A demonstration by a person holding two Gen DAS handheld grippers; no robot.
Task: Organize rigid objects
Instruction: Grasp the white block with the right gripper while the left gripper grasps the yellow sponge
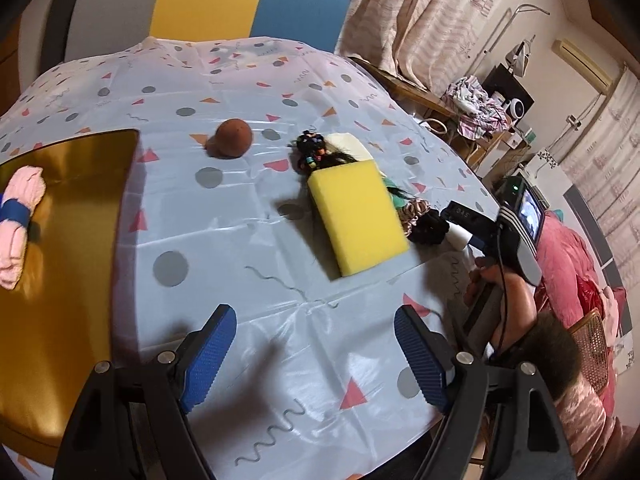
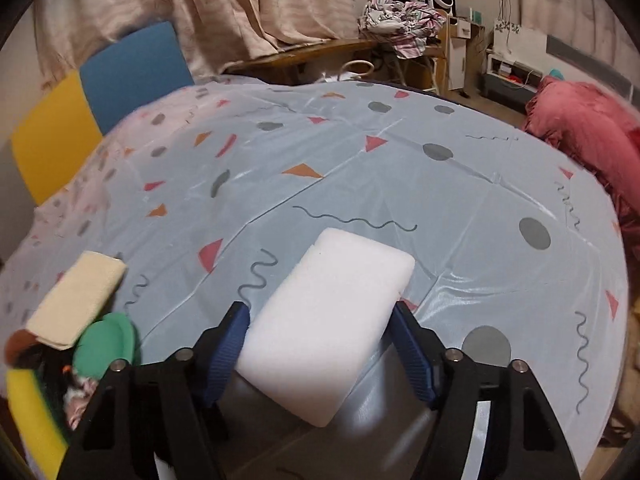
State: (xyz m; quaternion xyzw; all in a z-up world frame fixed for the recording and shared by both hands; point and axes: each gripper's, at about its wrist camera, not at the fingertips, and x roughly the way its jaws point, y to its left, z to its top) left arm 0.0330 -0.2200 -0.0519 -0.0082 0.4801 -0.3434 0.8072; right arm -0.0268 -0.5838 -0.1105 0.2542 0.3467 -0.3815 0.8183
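In the right wrist view a white foam block sits between the blue pads of my right gripper. Both pads touch its sides, and a shadow lies under its near end. The left wrist view shows my left gripper open over bare tablecloth, holding nothing. Beyond it lie a yellow sponge, a brown round object, a black beaded hair piece and a cream cloth. The right gripper shows at the sponge's right, beside scrunchies.
A gold tray at the left holds a pink rolled towel with a blue band. A chair back in yellow and blue stands behind the table. A hand grips the right tool. Red bedding lies past the table's right edge.
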